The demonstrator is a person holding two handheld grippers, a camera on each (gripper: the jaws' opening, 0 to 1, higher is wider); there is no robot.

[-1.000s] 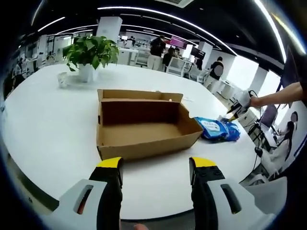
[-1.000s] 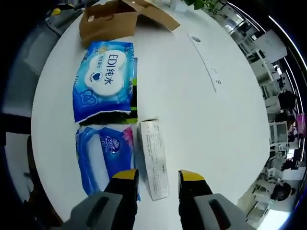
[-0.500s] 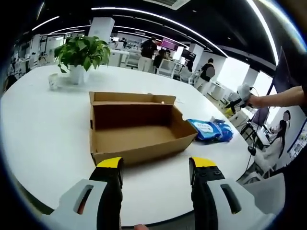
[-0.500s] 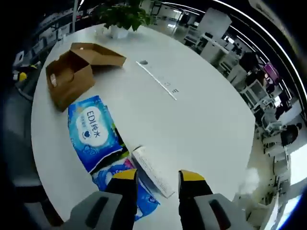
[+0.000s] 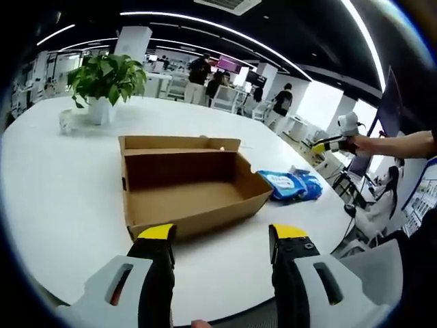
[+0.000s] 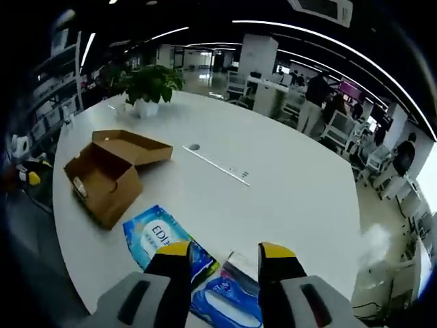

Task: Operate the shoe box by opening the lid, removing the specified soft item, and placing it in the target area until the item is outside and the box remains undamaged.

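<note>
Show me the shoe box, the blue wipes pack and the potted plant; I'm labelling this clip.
shoe box (image 5: pixel 188 198), left gripper view, on its bare inside floor.
blue wipes pack (image 5: pixel 290 184), left gripper view, on its printed top face.
potted plant (image 6: pixel 145 83), right gripper view, on its leaves.

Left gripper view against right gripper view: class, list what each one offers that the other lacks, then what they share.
Left gripper view: the left claw, open, looks into the shoe box and its bare floor; a hand holds the right claw out past the table edge.
Right gripper view: the box's end wall, a second blue pack below the open right claw, and a long strip across the table.
Shared: the opened box, the potted plant, the blue wipes pack outside the box, and the white table.
</note>
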